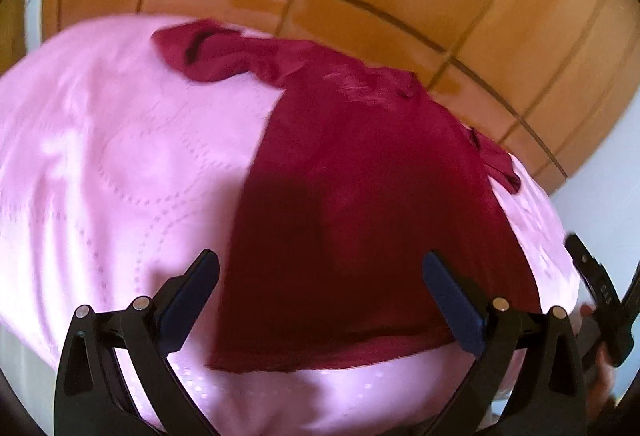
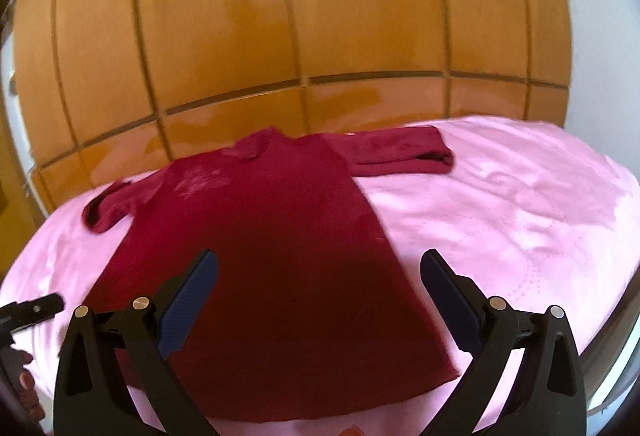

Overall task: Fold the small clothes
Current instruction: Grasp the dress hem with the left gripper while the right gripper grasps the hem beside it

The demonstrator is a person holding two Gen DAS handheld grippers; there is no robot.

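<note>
A dark red long-sleeved shirt (image 1: 360,187) lies spread flat on a pink bedspread (image 1: 100,163), hem toward me and both sleeves out to the sides. My left gripper (image 1: 320,268) hovers open over the hem area, holding nothing. In the right wrist view the same shirt (image 2: 264,236) fills the middle, and my right gripper (image 2: 318,266) is open above its lower half, empty. The other gripper's tip shows at the far right edge of the left wrist view and at the far left edge of the right wrist view.
Orange-brown wooden wardrobe panels (image 2: 280,27) rise just behind the bed. The pink bedspread (image 2: 520,203) extends to the right of the shirt. White wall (image 1: 600,187) shows beside the bed. A hand (image 2: 24,388) holds the left tool at the lower left.
</note>
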